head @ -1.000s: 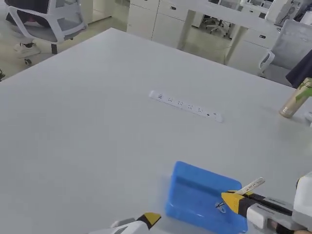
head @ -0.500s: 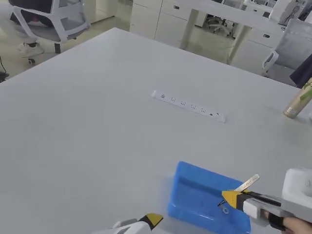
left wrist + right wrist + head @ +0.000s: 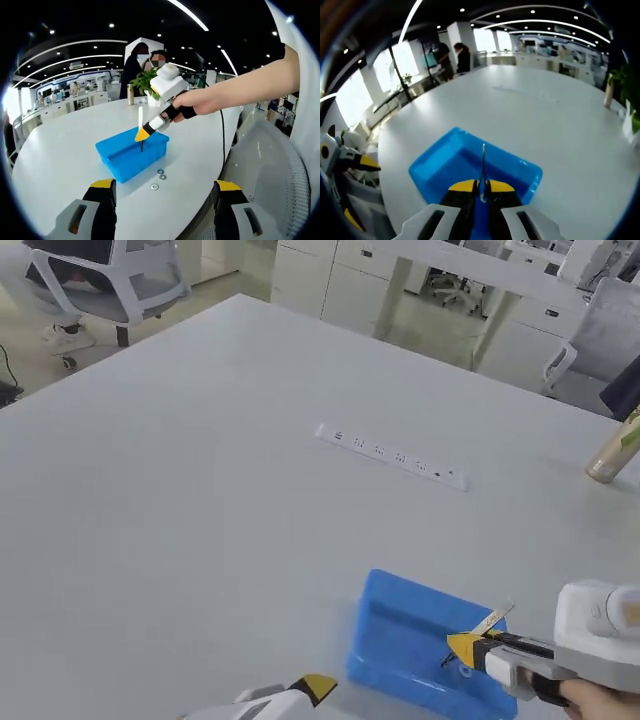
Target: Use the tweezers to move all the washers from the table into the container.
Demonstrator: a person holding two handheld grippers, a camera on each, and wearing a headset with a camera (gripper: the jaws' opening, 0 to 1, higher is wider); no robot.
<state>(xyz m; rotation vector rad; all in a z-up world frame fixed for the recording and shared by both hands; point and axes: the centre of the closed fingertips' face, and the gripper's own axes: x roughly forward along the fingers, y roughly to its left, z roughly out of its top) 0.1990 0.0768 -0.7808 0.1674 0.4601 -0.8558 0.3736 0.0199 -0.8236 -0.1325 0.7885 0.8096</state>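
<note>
- Clamping tweezers (image 3: 482, 162) in right hand-held gripper (image 3: 481, 188), tips over blue container (image 3: 442, 167) by the bench's (image 3: 200, 490) near edge.
- Left to move: three washers (image 3: 154, 187) just beside it.
- With left hand-held gripper (image 3: 165, 185) released, empty.

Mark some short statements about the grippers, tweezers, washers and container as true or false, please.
1. The right gripper is shut on thin metal tweezers whose tips are over the blue rectangular plastic container. True.
2. The left gripper is shut. False: its jaws stand wide apart, holding nothing.
3. Three small metal ring washers lie on the white table beside the container. True.
4. The long white power strip lies inside the container. False: it lies on the table, apart from it.
</note>
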